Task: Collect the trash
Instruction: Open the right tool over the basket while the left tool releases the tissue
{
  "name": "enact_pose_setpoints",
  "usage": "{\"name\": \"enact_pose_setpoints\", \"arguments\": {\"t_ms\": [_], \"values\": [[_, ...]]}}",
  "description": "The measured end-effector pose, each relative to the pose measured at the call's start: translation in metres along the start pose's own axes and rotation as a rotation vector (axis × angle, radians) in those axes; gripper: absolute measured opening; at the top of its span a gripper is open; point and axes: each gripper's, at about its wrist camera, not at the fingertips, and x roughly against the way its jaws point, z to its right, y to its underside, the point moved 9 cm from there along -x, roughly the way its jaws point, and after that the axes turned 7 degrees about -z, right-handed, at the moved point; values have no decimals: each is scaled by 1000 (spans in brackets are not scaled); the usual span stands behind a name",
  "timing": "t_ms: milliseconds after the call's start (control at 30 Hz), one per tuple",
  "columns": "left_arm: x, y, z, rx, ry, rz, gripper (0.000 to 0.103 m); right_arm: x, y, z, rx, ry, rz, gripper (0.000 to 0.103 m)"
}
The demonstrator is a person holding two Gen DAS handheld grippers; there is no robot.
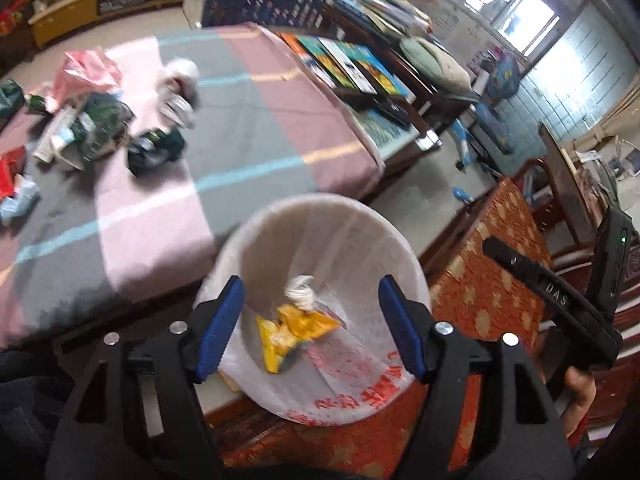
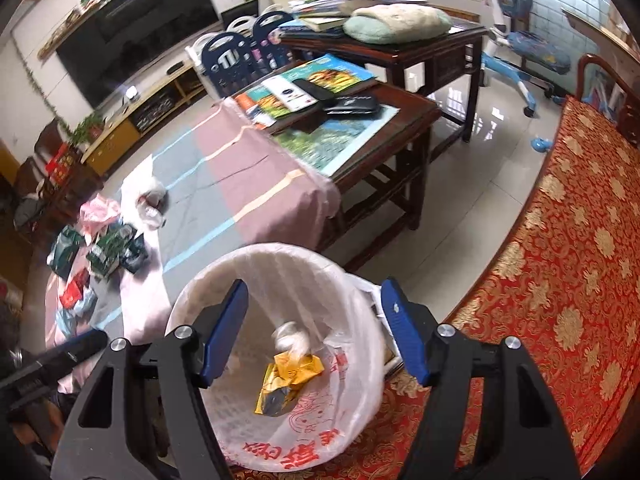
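Note:
A white bin lined with a plastic bag (image 1: 320, 216) stands beside the cloth-covered table; it also shows in the right wrist view (image 2: 260, 256). Inside lie a yellow wrapper (image 1: 294, 330) (image 2: 290, 376) and a white crumpled tissue (image 1: 301, 289) (image 2: 291, 336). My left gripper (image 1: 312, 328) is open and empty above the bin. My right gripper (image 2: 314, 332) is open and empty above the bin too. A pile of trash lies on the table's far left: green packets (image 1: 102, 128) (image 2: 114, 246), a pink bag (image 1: 86, 72) (image 2: 100, 210), a white wad (image 1: 180, 84) (image 2: 152, 200).
A pink and grey striped cloth (image 1: 224, 128) covers the low table. Books and magazines (image 2: 312, 92) lie on its far end and on a dark wooden desk (image 2: 400, 48). A red and gold patterned seat (image 2: 560, 260) is to the right. The other gripper (image 1: 560, 296) shows at right.

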Motion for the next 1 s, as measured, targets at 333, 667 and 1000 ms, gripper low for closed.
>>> {"name": "enact_pose_setpoints", "arguments": {"t_ms": [333,667,1000], "values": [[23,-3,-11,-4,-4,73,73,-14,14,-37,47,-30,-45,68],[68,2,-30,71,94,170,74,-11,23,-88,156,-34,-54,68],[116,21,-21,3,97,255,79,4,25,-118,187,-66,-34,68]]}}
